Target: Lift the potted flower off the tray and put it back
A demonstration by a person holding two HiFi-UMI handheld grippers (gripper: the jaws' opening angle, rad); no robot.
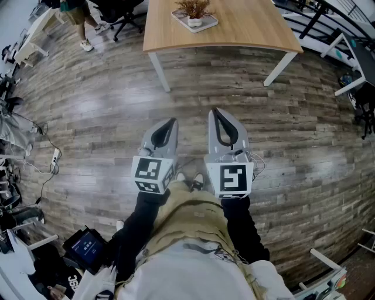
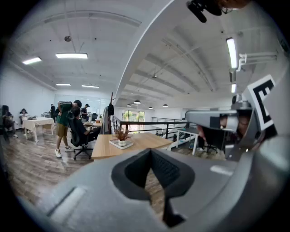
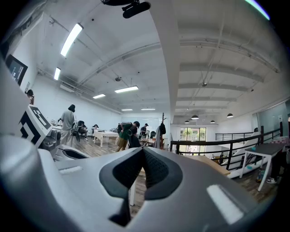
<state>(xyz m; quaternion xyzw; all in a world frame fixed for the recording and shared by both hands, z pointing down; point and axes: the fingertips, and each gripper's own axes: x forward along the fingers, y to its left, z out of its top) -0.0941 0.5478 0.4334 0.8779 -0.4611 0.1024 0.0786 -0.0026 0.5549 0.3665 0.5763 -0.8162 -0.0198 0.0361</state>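
We hold our left gripper (image 1: pixel 171 122) and right gripper (image 1: pixel 215 112) clenched on nothing, well apart from the flower (image 1: pixel 194 10) on its tray (image 1: pixel 207 26) on the table (image 1: pixel 246 30)

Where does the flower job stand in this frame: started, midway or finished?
Nothing shows as done: the potted flower sits on its tray on the table, far ahead. In hand: nothing; left gripper and right gripper are shut, empty, over the floor. Left: walk up, lift the flower, set it back.
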